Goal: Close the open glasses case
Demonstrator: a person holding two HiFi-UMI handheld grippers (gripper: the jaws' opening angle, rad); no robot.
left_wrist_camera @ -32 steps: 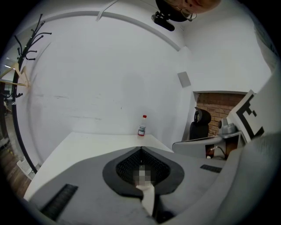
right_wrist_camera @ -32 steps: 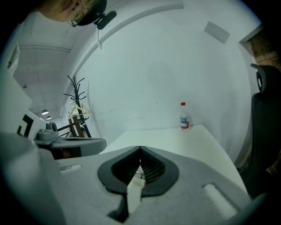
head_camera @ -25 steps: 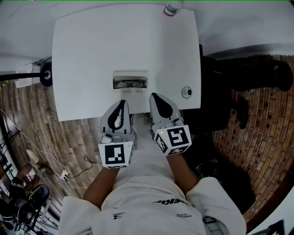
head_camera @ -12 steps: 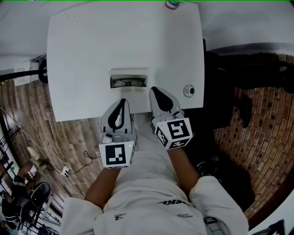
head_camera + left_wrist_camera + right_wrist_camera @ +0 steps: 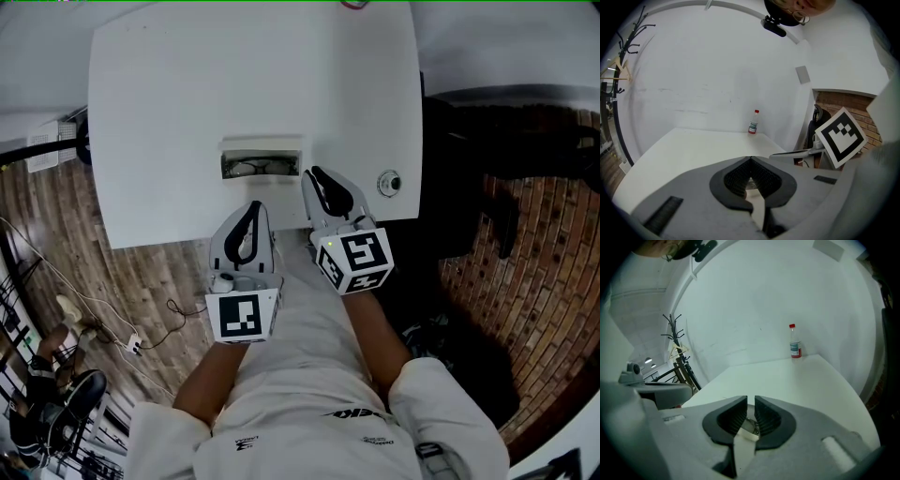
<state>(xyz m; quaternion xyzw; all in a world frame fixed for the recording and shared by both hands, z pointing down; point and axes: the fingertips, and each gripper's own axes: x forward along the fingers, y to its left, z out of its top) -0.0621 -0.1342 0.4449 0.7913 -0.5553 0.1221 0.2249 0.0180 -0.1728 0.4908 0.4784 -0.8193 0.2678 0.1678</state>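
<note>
The open glasses case (image 5: pixel 262 163) lies on the white table (image 5: pixel 169 112) near its front edge, with dark glasses showing inside it. My left gripper (image 5: pixel 253 206) hovers just off the table's front edge, below the case, its jaws shut and empty (image 5: pixel 750 159). My right gripper (image 5: pixel 314 174) reaches over the table edge, its tip close beside the case's right end. Its jaws stand a narrow gap apart with nothing between them (image 5: pixel 750 401). Neither gripper view shows the case plainly.
A small round object (image 5: pixel 388 182) lies on the table to the right of the right gripper. A bottle with a red cap (image 5: pixel 753 122) (image 5: pixel 794 341) stands at the table's far edge by the white wall. Wooden floor and cables lie to the left, brick-patterned floor to the right.
The right gripper has moved forward over the table edge toward the case's right end. The left gripper has hardly moved.
</note>
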